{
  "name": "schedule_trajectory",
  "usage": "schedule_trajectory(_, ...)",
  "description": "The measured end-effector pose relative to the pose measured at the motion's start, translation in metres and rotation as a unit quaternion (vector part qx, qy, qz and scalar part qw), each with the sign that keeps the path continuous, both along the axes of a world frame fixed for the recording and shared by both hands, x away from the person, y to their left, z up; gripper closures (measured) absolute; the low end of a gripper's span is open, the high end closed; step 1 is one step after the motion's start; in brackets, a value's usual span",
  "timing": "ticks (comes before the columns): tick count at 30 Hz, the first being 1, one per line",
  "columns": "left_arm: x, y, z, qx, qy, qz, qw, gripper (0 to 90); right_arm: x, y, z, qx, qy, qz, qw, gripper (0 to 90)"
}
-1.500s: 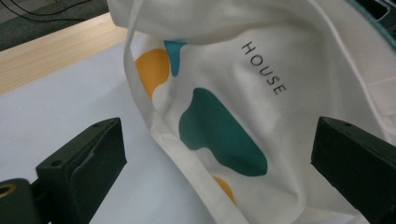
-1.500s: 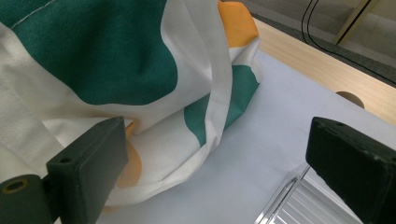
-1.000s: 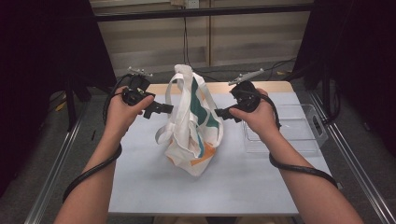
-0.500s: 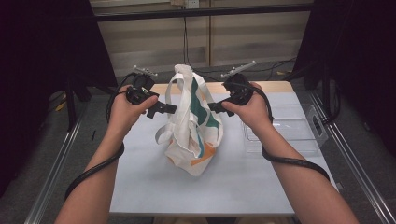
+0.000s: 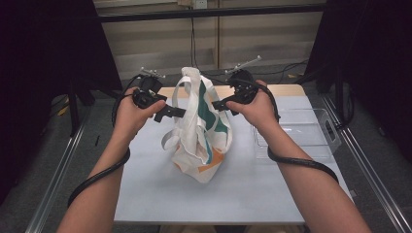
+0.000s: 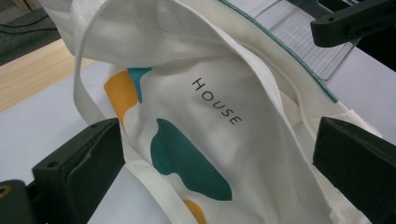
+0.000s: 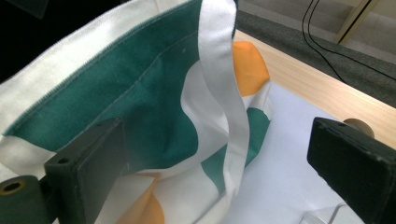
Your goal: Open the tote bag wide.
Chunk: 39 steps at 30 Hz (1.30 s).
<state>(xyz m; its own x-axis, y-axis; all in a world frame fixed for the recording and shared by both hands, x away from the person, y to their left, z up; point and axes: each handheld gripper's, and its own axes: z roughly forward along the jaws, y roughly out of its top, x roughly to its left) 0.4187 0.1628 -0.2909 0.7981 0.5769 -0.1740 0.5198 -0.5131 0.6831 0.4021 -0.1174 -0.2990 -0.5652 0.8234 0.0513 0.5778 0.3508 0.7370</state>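
between your black left gripper [image 5: 180, 112] and black right gripper [image 5: 217, 105]: cream tote bag [image 5: 201, 141], green and orange blotches, black "house" lettering. beneath them, pale grey table [image 5: 160, 189].

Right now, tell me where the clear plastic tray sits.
In the high view, the clear plastic tray lies on the white table at its right edge, just right of the white canvas tote bag and beyond the right forearm.

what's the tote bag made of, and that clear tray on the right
The tote bag looks like matte woven cotton canvas: visible weave, stitched hems, soft folds, flat webbing handles, printed green and orange shapes. The clear tray looks like rigid see-through plastic, glossy at its edges; it could be acrylic, I can't tell.
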Motion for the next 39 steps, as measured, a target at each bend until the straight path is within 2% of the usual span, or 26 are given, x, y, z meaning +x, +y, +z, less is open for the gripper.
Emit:
schedule_trajectory(9,-0.001,-0.007,-0.004,0.0,0.007,-0.001,1.0,1.8,0.003,0.012,0.009,0.02,0.007,-0.011,0.9997,6.0)
schedule_trajectory(10,-0.001,-0.007,-0.005,0.0,0.008,0.0,1.0,1.8,0.003,0.016,0.009,0.013,0.009,-0.01,0.9998,7.2)
schedule_trajectory(14,0.0,-0.008,-0.007,0.009,0.007,-0.006,0.9999,1.8,0.004,0.021,0.009,0.014,0.009,-0.01,0.9998,7.2)
schedule_trajectory(18,-0.001,-0.008,-0.008,0.007,0.008,-0.002,0.9999,2.0,0.005,0.025,0.012,0.011,0.007,-0.01,0.9999,7.2)
schedule_trajectory(22,-0.001,-0.008,-0.009,0.019,0.01,-0.017,0.9996,2.2,0.006,0.027,0.016,0.013,0.001,-0.011,0.9999,7.2)
schedule_trajectory(26,-0.003,-0.011,-0.011,0.013,0.014,-0.013,0.9997,2.3,0.005,0.031,0.016,0.01,0.002,-0.008,0.9999,7.2)
schedule_trajectory(27,-0.002,-0.011,-0.011,0.019,0.012,-0.017,0.9996,2.3,0.005,0.033,0.017,0.011,0.001,-0.007,0.9999,7.2)
schedule_trajectory(30,-0.003,-0.015,-0.014,0.013,0.014,-0.015,0.9997,2.2,0.006,0.036,0.019,0.025,-0.005,-0.013,0.9996,6.0)
schedule_trajectory(32,-0.002,-0.017,-0.015,0.014,0.017,-0.012,0.9997,2.1,0.007,0.038,0.02,0.026,-0.003,-0.011,0.9996,6.0)
schedule_trajectory(35,-0.002,-0.018,-0.016,0.018,0.015,-0.017,0.9996,2.0,0.007,0.042,0.018,0.021,-0.003,-0.002,0.9998,6.6)
schedule_trajectory(36,-0.002,-0.018,-0.016,0.025,0.014,-0.022,0.9994,1.8,0.006,0.045,0.016,0.007,-0.006,0.002,1.0,7.4)
schedule_trajectory(37,-0.002,-0.019,-0.017,0.027,0.014,-0.017,0.9994,1.8,0.006,0.045,0.016,0.007,-0.006,0.002,1.0,7.4)
schedule_trajectory(38,-0.003,-0.021,-0.018,0.018,0.019,-0.006,0.9996,1.7,0.006,0.046,0.015,0.004,-0.005,0.002,1.0,7.9)
schedule_trajectory(39,-0.002,-0.02,-0.018,0.022,0.018,-0.01,0.9995,1.7,0.007,0.046,0.014,0.004,-0.005,-0.001,1.0,8.8)
